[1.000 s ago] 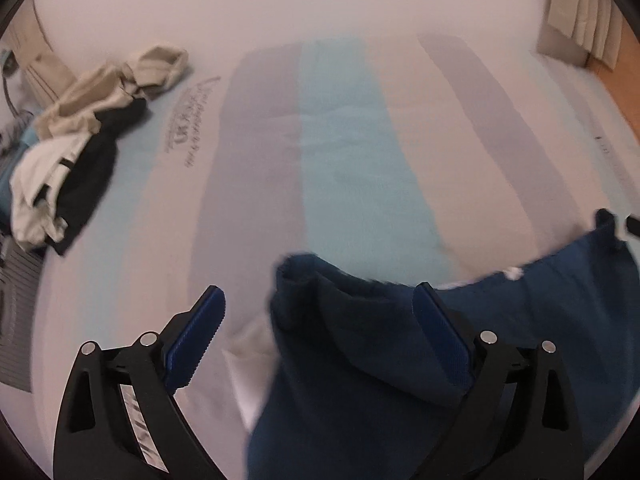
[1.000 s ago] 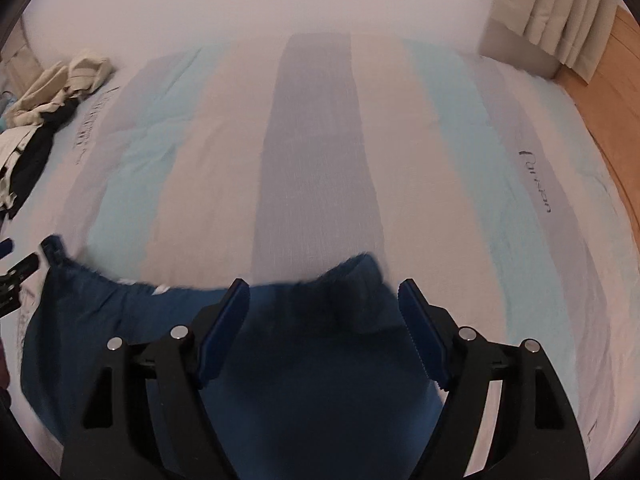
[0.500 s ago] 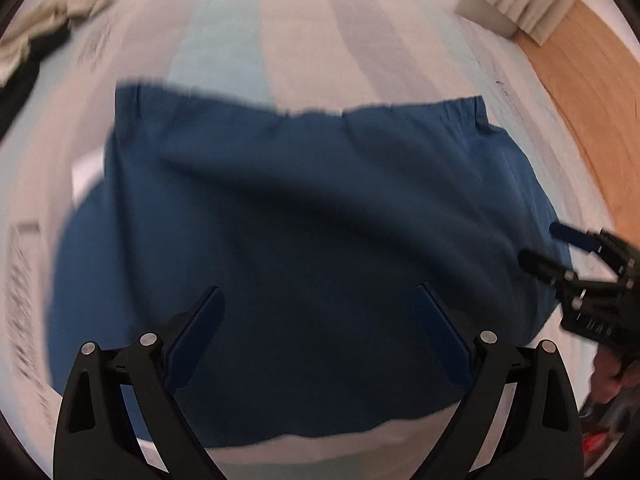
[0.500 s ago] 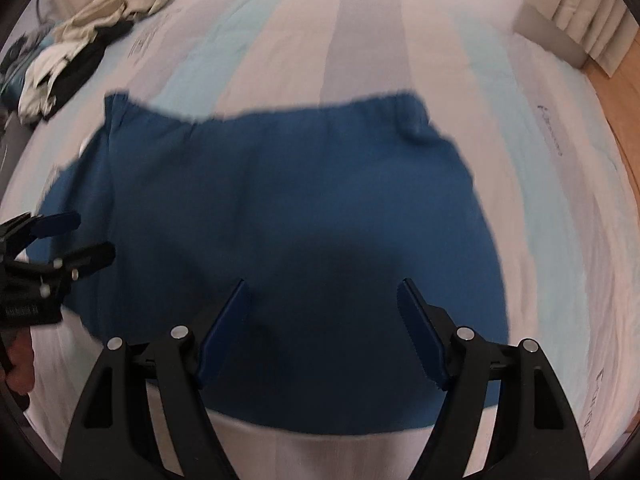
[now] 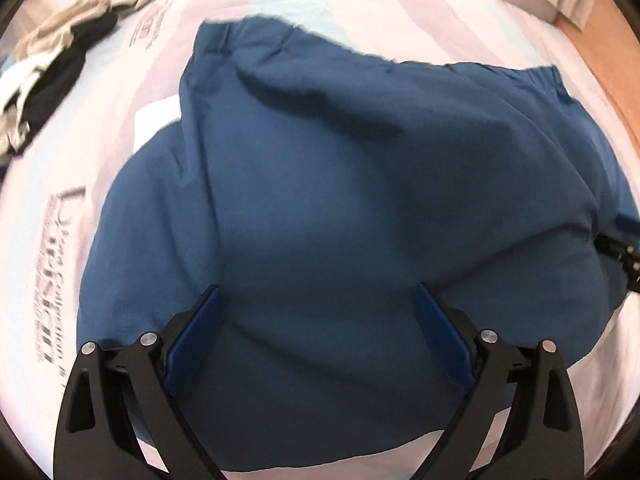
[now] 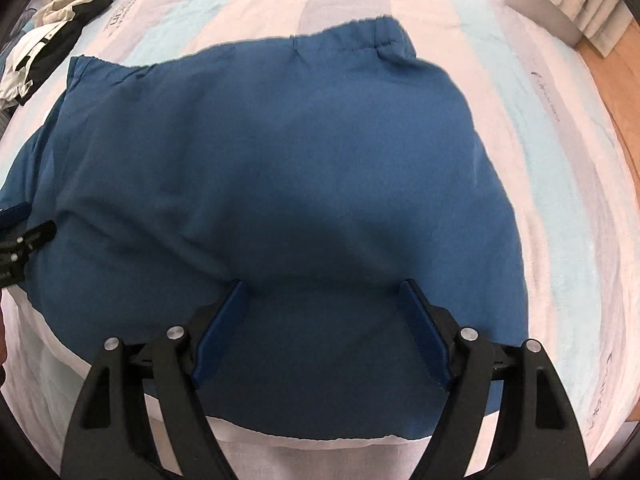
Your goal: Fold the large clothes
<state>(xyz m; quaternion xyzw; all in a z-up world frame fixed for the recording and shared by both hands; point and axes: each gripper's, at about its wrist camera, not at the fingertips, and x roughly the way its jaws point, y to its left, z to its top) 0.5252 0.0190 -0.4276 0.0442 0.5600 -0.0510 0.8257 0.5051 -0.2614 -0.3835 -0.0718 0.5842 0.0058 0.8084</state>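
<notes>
Right wrist view: blue garment [image 6: 280, 184] lies spread, gently creased.

Striped bedspread [image 6: 560, 184], wooden floor [image 6: 616, 80], pale curtain [image 6: 588, 4] beyond.

bed [image 6: 560, 128], striped cover | blue garment [image 6: 280, 168] spread | clothes pile [image 5: 52, 68]

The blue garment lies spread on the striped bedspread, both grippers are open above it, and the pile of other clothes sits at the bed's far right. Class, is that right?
One detail is wrong. The pile of clothes sits at the bed's far left, not right, as both wrist views show. The rest stands: the blue garment lies spread on the striped bedspread, with the left gripper and right gripper open above it.
</notes>
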